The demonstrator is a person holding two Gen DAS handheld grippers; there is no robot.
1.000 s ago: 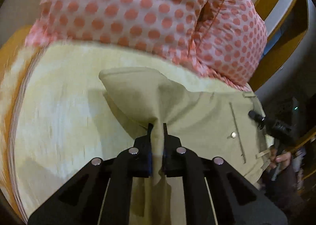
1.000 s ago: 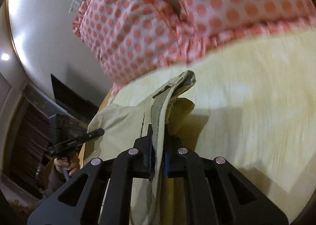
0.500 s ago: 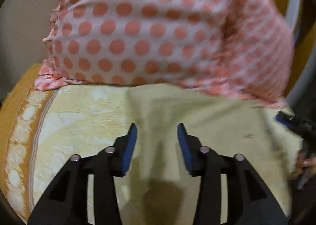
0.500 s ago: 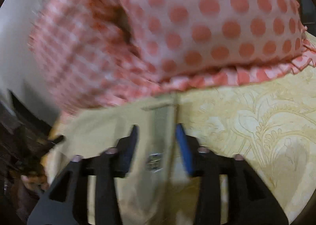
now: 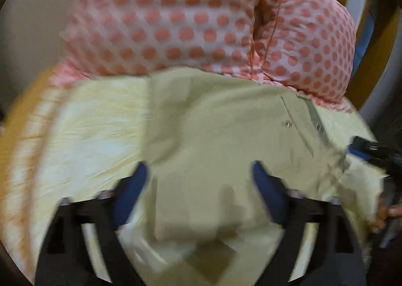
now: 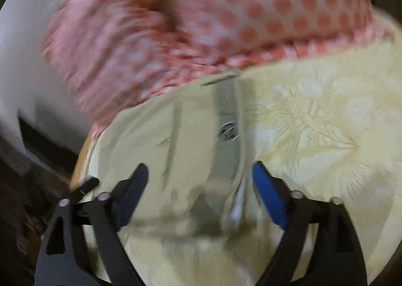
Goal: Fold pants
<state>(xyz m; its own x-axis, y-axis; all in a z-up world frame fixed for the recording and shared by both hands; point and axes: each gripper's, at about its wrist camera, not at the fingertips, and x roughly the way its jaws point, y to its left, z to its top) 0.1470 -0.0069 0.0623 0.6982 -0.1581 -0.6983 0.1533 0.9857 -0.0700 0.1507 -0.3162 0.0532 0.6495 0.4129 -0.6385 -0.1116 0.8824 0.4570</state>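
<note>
Left wrist view shows the left gripper (image 5: 199, 171) with its blue-padded jaws spread wide and nothing between them, poised over the pants (image 5: 216, 140). The pants, a pale khaki-green pair, lie flat on the yellow patterned bedspread (image 5: 93, 125), and their far edge sits just beside the pink polka-dot pillow (image 5: 201, 22). A back pocket with a small button (image 5: 288, 124) and the waistband (image 5: 314, 117) run along the side of the pants away from the bare bedspread. Past the waistband, at the view's edge, the right gripper appears as a dark tip with a hand behind it.

In the right wrist view the right gripper (image 6: 199, 173) is also spread apart and grips nothing; the waistband (image 6: 227, 135) lies between its open fingers, running from them toward the pillow (image 6: 226, 9). Both views are smeared by motion, so fine creases in the cloth are hard to read.

The cloth appears laid down in a fold, so the likely next need is a fresh grip for another fold. The risk, as I judge it, is that a gripper closing on the stacked cloth catches only the top layer, or takes the bedspread with it, which would drag the fold open. The far edge is also close enough to the pillow to ride up against it and skew the fold.
</note>
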